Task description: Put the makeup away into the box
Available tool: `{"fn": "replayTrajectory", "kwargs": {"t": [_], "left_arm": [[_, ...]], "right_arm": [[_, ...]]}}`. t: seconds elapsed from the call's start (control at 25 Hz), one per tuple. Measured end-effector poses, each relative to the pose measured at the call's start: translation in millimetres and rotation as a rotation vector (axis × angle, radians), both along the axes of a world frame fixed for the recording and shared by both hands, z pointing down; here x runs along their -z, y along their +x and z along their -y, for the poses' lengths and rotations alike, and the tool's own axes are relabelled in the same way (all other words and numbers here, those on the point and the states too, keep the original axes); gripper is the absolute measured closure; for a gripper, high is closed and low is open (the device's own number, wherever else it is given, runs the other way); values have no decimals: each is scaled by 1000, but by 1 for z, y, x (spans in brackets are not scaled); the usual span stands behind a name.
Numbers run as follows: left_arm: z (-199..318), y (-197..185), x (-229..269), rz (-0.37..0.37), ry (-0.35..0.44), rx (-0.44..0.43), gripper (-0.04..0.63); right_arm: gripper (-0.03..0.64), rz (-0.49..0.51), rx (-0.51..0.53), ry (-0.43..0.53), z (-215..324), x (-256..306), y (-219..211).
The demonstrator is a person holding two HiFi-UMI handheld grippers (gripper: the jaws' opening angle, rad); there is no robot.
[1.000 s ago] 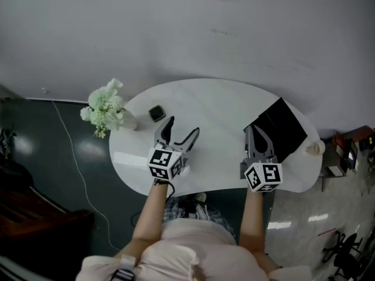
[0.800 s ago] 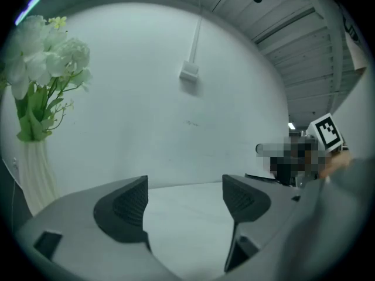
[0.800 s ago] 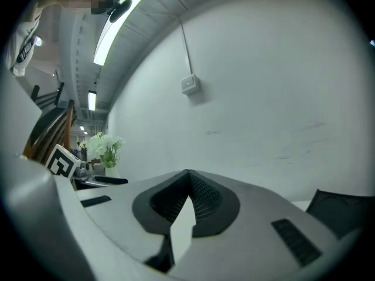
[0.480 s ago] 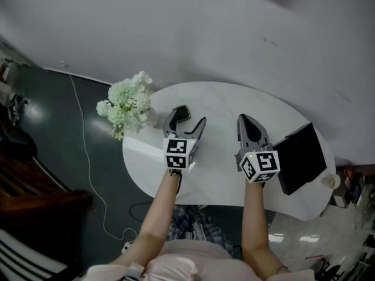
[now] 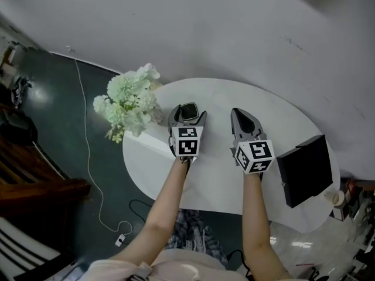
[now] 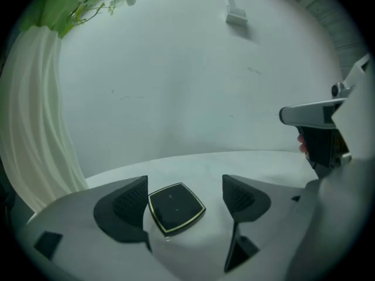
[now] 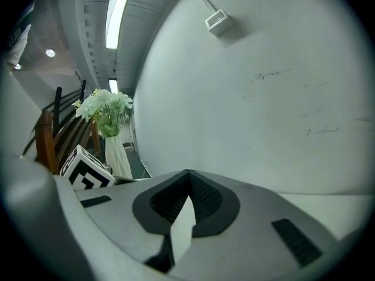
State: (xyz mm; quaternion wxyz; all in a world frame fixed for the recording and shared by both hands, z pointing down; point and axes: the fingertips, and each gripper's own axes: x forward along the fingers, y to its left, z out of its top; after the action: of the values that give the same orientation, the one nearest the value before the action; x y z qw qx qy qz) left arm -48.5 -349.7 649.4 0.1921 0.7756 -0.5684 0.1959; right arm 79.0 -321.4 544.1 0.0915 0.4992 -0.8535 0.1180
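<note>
my left hand-held gripper [image 6: 184, 196] sits apart around the makeup case [image 6: 176, 208], far left on the counter [image 5: 217, 177]. next i should squeeze it. my right hand-held gripper [image 7: 188, 179] is together, empty.

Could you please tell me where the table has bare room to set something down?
Widest bare patch: the table between the right gripper and the box. The near edge behind both grippers is bare too. Crowded at the left end: flowers, compact and the open left gripper around it sit close together.
</note>
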Motion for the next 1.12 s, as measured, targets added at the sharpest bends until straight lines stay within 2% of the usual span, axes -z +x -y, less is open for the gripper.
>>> {"fn": "replayTrajectory", "kwargs": {"t": [0.16, 0.56, 1.12], "left_arm": [[4, -10, -15, 10, -39, 37, 212], [3, -13, -36, 50, -118, 66, 213], [5, -13, -43, 91, -159, 87, 217]], "right_arm": [[603, -7, 3, -21, -7, -10, 3], [603, -21, -24, -51, -17, -19, 15], [603, -33, -92, -53, -29, -17, 40]]}}
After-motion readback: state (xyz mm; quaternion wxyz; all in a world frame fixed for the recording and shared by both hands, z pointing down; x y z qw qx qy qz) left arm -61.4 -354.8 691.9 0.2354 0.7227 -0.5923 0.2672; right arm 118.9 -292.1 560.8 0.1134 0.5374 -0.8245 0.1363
